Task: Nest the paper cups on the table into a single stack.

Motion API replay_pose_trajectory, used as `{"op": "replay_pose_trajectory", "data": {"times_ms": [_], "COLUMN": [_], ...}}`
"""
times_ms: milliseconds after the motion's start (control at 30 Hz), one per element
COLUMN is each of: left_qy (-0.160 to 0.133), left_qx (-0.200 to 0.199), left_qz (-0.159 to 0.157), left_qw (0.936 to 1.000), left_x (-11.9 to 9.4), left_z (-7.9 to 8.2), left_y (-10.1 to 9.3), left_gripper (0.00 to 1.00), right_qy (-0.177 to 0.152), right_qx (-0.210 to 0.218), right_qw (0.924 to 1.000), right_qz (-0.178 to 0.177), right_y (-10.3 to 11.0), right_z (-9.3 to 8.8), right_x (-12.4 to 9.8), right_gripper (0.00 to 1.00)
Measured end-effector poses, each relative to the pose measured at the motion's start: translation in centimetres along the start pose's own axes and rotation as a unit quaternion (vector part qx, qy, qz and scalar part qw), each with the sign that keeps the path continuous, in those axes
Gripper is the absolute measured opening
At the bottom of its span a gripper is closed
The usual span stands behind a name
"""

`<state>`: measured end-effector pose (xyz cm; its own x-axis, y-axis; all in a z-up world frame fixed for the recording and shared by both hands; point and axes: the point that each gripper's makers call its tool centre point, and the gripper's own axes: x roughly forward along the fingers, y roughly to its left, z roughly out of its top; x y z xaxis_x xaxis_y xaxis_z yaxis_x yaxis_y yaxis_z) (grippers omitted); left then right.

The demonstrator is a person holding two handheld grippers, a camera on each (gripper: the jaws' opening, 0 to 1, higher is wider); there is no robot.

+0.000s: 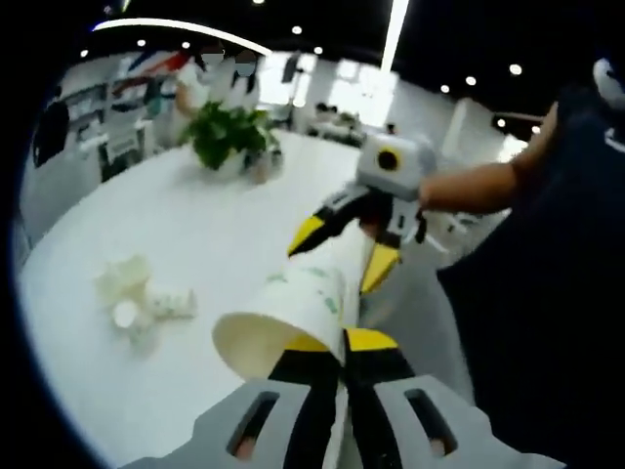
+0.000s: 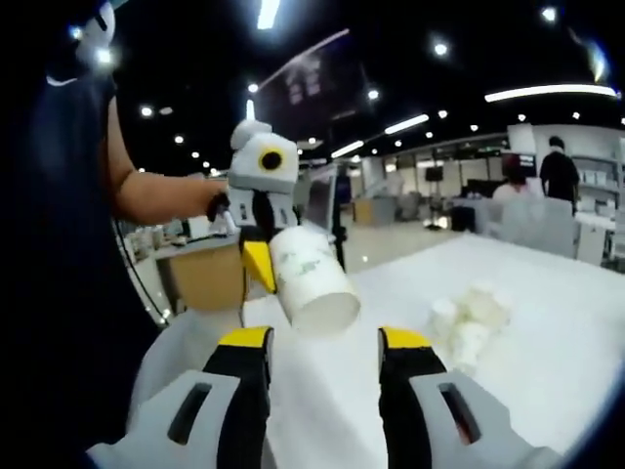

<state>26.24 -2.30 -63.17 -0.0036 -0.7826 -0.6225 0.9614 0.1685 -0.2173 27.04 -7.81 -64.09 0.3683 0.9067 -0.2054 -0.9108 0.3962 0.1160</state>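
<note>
My left gripper (image 1: 342,344) is shut on the wall of a white paper cup (image 1: 293,311) with green print, held in the air with its open mouth tilted toward the lower left. My right gripper (image 1: 344,250) hovers open just beyond the cup's base, not touching it. In the right gripper view, my right gripper (image 2: 324,342) is open with nothing between its jaws, just below the held cup (image 2: 312,278), which the left gripper (image 2: 262,259) grips by its side. A small pile of several loose paper cups (image 1: 137,298) (image 2: 469,318) lies on the white table (image 1: 215,234) (image 2: 557,303).
A potted green plant (image 1: 231,137) stands at the table's far side. The person's bare forearm (image 1: 479,186) (image 2: 156,195) and dark clothing (image 1: 547,322) are close by. People (image 2: 559,171) stand in the background among desks.
</note>
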Motion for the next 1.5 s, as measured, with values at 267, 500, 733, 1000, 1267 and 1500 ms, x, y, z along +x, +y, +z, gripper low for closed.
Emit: {"op": "replay_pose_trajectory", "data": {"times_ms": [267, 500, 733, 1000, 1267, 1500], "left_qy": [0.14, 0.239, 0.336, 0.385, 0.399, 0.402], "left_qx": [0.05, 0.086, 0.108, 0.112, 0.103, 0.106], "left_qz": [0.043, 0.047, 0.065, 0.07, 0.09, 0.09], "left_qw": [0.9879, 0.966, 0.9333, 0.9134, 0.9067, 0.9048], "left_x": [-0.2, 0.3, 0.0, -0.5, 0.0, 1.1], "left_z": [-0.9, -2.1, -2.9, -2.0, -1.5, -2.3], "left_y": [1.2, 1.4, 2.3, 2.4, 2.7, 2.4], "left_gripper": [0.0, 0.0, 0.0, 0.0, 0.0, 0.0], "right_qy": [0.009, 0.021, 0.038, 0.046, 0.037, 0.034], "right_qx": [0.009, 0.012, 0.033, 0.039, 0.05, 0.056], "right_qw": [0.9983, 0.9946, 0.9911, 0.9883, 0.9855, 0.984], "right_qz": [-0.057, -0.1, -0.123, -0.14, -0.158, -0.166], "right_y": [-2.4, -4.2, -5.1, -5.6, -6.3, -6.4], "right_z": [-1.6, -2.5, -3.7, -4.2, -4.4, -4.5], "right_x": [-2.5, -4.7, -6.0, -6.7, -7.8, -8.2], "right_gripper": [0.62, 0.84, 1.0, 1.0, 1.0, 1.0]}}
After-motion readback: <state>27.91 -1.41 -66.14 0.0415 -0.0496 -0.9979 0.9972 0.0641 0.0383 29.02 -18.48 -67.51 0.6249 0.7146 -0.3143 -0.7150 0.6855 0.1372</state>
